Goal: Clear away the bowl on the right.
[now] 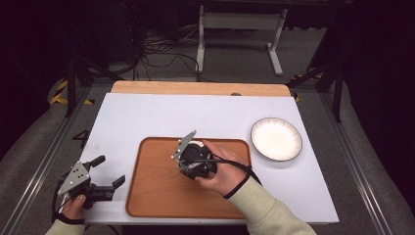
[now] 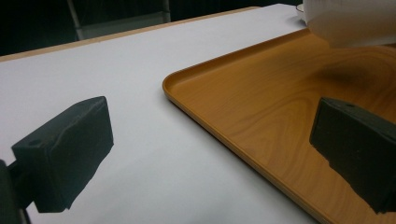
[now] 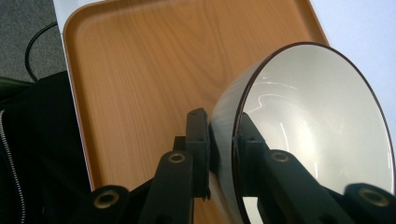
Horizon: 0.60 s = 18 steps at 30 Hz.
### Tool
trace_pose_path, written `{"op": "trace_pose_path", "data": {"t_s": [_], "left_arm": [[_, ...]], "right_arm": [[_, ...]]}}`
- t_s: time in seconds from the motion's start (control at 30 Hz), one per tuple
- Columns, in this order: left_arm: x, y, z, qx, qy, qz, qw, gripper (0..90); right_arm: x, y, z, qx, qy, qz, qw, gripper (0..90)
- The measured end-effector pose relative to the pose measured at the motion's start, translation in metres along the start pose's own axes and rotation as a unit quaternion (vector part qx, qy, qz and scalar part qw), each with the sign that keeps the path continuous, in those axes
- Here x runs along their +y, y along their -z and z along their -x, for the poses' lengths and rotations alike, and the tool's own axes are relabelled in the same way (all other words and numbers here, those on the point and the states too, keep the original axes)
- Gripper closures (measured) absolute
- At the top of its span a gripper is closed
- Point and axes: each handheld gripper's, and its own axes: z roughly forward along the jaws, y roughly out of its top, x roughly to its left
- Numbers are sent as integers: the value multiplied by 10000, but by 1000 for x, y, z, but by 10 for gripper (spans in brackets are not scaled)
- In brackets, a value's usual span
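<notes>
My right gripper (image 3: 219,121) is shut on the rim of a bowl (image 3: 317,126), one jaw outside the wall and one inside. The bowl is white and glossy inside with a thin dark rim, and it is tipped on its side. In the high view the right gripper (image 1: 193,159) hangs over the upper middle of a brown wooden tray (image 1: 156,196). The tray's bare wood (image 3: 154,60) lies below the bowl. My left gripper (image 1: 109,170) rests open at the table's near left corner. Nothing sits between its jaws (image 2: 210,140), which straddle the tray's left edge (image 2: 261,107).
A white plate with a dark rim (image 1: 276,138) lies on the white table cover to the right of the tray. A wooden strip (image 1: 195,88) runs along the table's far edge. Cables and a white stand are on the floor beyond.
</notes>
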Motion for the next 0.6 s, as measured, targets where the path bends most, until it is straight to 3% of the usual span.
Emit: {"op": "trace_pose_path", "data": {"t_s": [0.6], "left_arm": [[0,0,0,-3,-5,-13,10000,3]], "right_arm": [[-5,-19,-3,101,-8,-134,9999,793]]}}
